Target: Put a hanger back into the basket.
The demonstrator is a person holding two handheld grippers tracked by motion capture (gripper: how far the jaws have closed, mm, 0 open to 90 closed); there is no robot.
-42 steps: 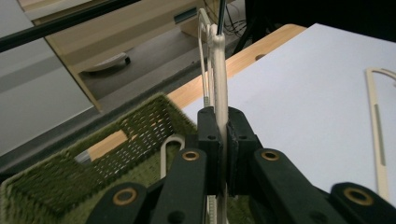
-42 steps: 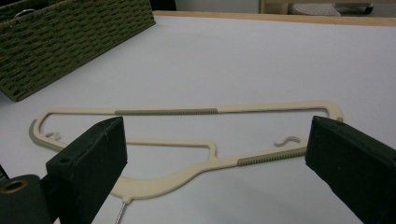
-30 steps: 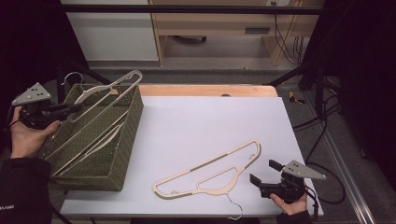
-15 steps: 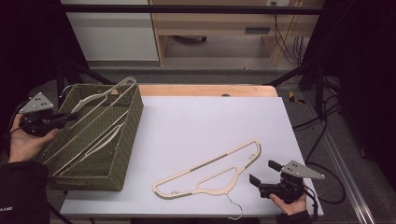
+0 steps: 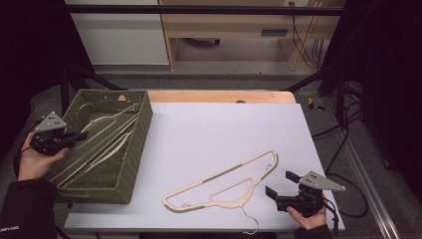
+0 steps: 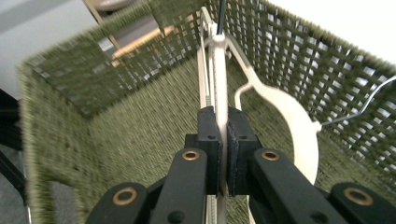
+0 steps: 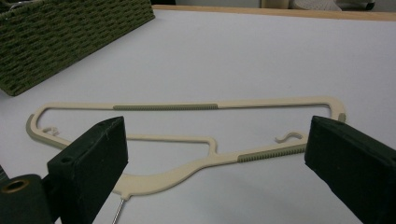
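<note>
A green woven basket (image 5: 132,149) stands on the left of the white table (image 5: 224,129). My left gripper (image 5: 83,134) reaches in over its left rim, shut on the thin bar of a cream hanger (image 5: 107,130) lying slanted inside among other cream hangers. In the left gripper view, the pads (image 6: 208,135) clamp that hanger (image 6: 219,79) edge-on, with the basket wall (image 6: 303,60) around it. Another cream hanger (image 5: 224,181) with a wire hook lies flat near the table's front. My right gripper (image 5: 280,183) rests just right of it, open. This hanger (image 7: 187,106) lies beyond my right gripper (image 7: 219,140).
A wooden strip (image 5: 219,96) runs along the table's far edge. Cables (image 5: 343,129) hang off the right side by a metal rail. A wooden bench (image 5: 229,30) stands behind the table. The basket corner (image 7: 70,32) sits at the upper left in the right gripper view.
My left gripper has come down and toward the near left, lowering the held hanger from above the basket rim into the basket. The right gripper and the table hanger have stayed put.
</note>
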